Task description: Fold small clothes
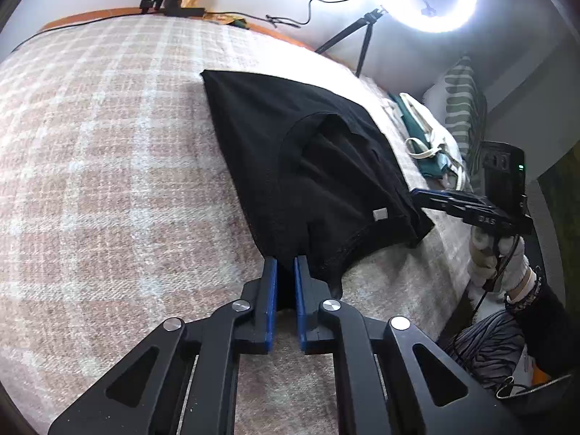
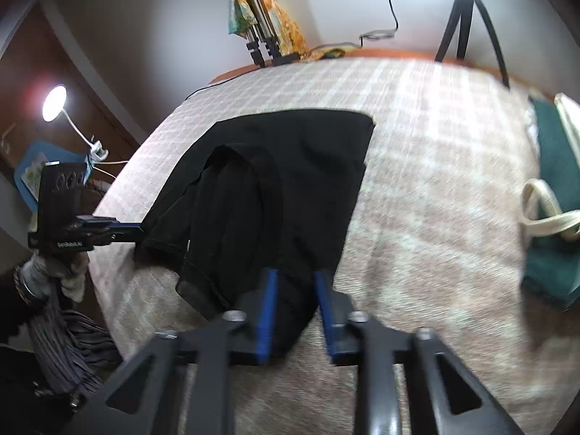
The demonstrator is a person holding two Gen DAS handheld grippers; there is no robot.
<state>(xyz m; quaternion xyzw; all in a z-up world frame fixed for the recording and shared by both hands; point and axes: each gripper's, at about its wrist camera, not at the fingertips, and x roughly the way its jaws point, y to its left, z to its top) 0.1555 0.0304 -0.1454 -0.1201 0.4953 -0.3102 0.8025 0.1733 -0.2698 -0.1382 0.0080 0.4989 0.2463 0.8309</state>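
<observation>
Left wrist view: beige-and-white checked woven blanket covers the bed. Black cotton small garment lies on it right of centre, far end flat, near end lifted and bunched. Left gripper, black with blue pads, jaws narrow, pinching the garment's near hem. Small white tag shows on the cloth. Further right, right gripper comes in from the side, jaws narrow, clamped on the garment's right corner; a white-gloved hand holds it. Bright ring light at top right.

Right wrist view: left gripper at far left bites the garment's left corner. Garment sits centre on blanket. Right gripper holds its near edge, cloth between the blue pads. Green fabric bag with cream handles lies at the right edge, apart from the garment.
</observation>
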